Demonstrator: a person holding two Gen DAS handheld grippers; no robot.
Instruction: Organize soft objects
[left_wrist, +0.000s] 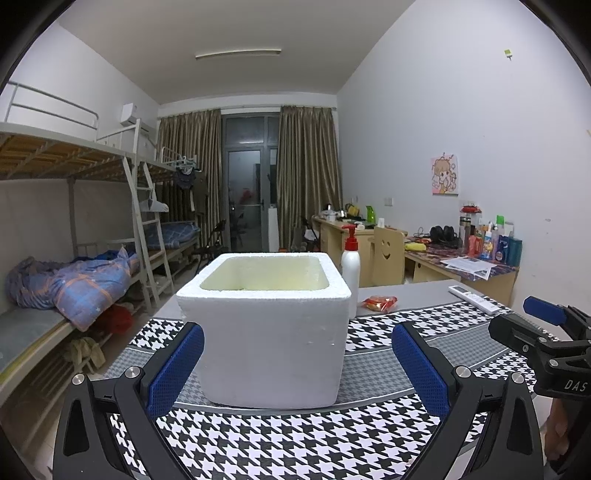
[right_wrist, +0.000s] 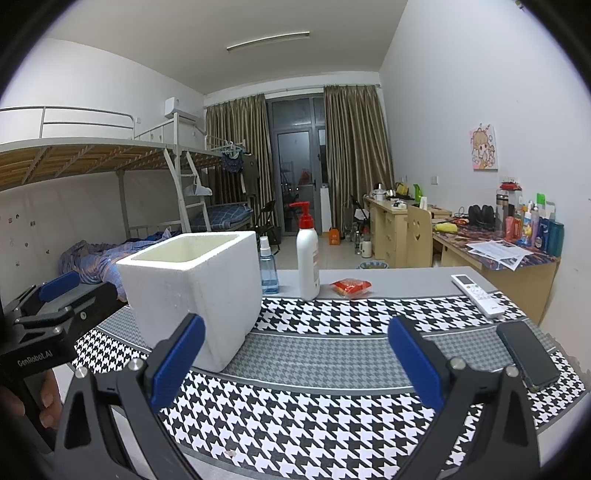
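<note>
A: Where's the action rn?

B: Nowhere yet. Left gripper hangs w/ jaws wide apart, nothing betw. them, pointed straight at the white foam box on the counter. Right gripper also spread apart and empty, box off to its left.

A: And the soft stuff to organize?

B: Only candidate I see is the red snack packet, lying flat past the houndstooth cloth, just right of the white pump bottle. Box looks empty from here, tho I can't see its bottom.

A: What could go wrong?

B: My guess: the packet's near the pump bottle, so a wide reach could clip that bottle and tip it, tall and narrow as it is. Foam box is prob. light; bump it w/ a finger and it slides on the cloth. Packet's thin and slick, so a pinch may skate off or crush what's inside.

A: Count?

B: 2 grippers, 1 foam box, 1 pump bottle, 1 blue spray bottle behind the box, 1 red packet, 1 white remote, 1 dark phone at the right edge.
</note>
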